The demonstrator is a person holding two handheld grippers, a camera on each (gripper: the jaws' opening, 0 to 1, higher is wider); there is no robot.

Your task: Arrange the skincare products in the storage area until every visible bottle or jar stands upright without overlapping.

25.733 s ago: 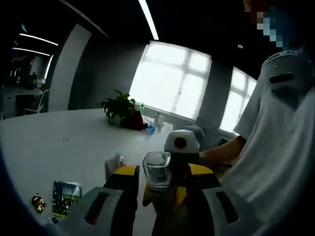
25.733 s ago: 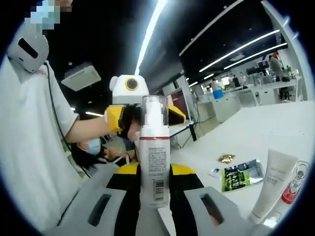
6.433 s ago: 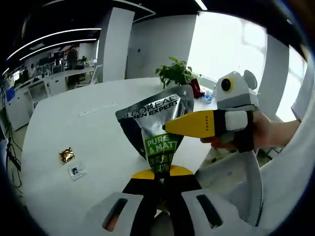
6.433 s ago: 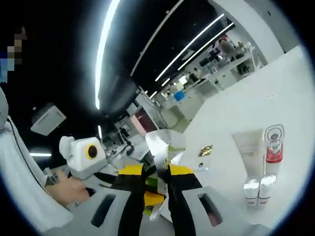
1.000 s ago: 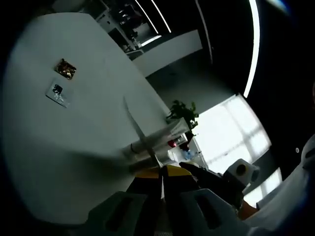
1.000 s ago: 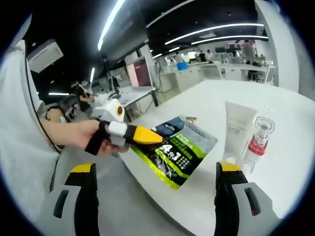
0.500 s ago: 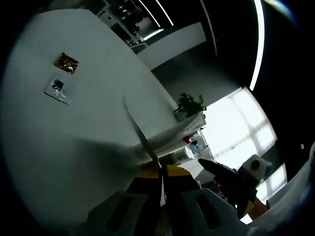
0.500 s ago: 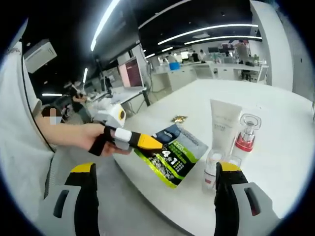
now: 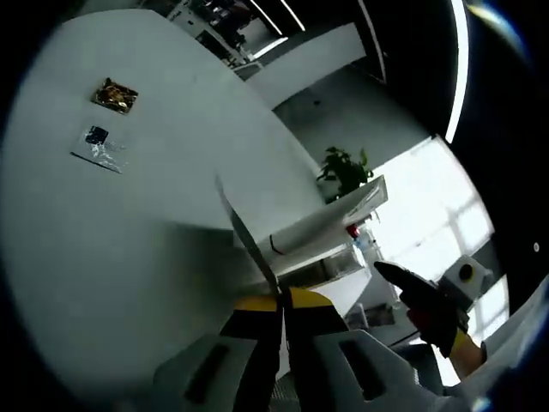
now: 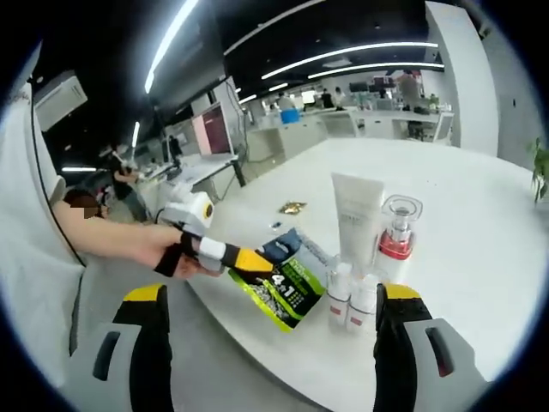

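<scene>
With the left gripper (image 10: 244,260) pinching the green-and-black foil sachet (image 10: 287,283) and the right gripper (image 10: 270,318) spread empty, lowering the sachet carelessly could topple the nearby small white bottles (image 10: 352,300).

White table (image 10: 480,215), bottles (image 10: 353,302), tube (image 10: 357,219)

Glossy foil-like sachet (image 10: 287,281) with printed green and blue face; matt white plastic tube (image 10: 358,216); clear plastic-capped bottle (image 10: 396,226) with red collar; smooth matt white table (image 10: 480,249); crinkled gold foil wrapper (image 9: 114,94).
</scene>
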